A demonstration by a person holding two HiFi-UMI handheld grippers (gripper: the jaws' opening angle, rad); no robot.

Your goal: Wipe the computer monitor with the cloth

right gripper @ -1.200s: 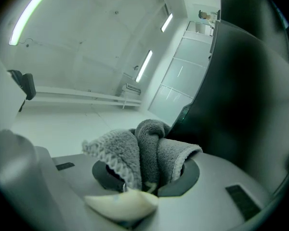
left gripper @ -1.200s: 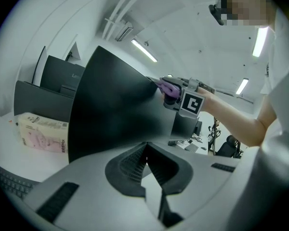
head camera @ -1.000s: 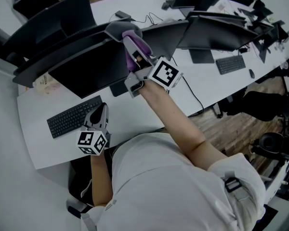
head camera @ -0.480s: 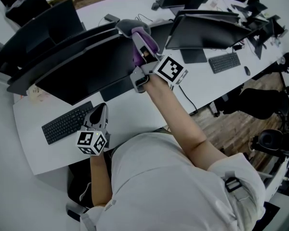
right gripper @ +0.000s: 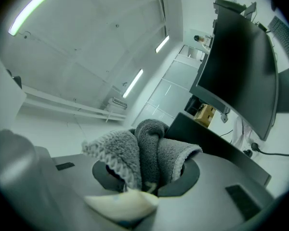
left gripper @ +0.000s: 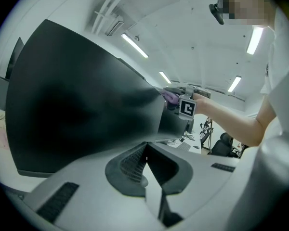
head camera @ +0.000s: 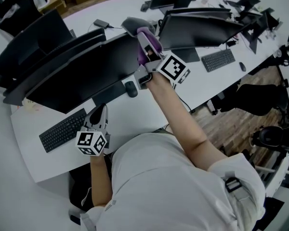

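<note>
Mid-wipe I reckon: right tongs point(head camera: 140, 35) clamped on the cloth point(head camera: 131, 25) atop the monitor point(head camera: 82, 71), left tongs point(head camera: 100, 110) closed, empty; next, sweep downward

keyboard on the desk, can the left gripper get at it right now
Probably yes: the left gripper is just right of the keyboard, only bare desk between them; its jaws are shut and empty.
</note>
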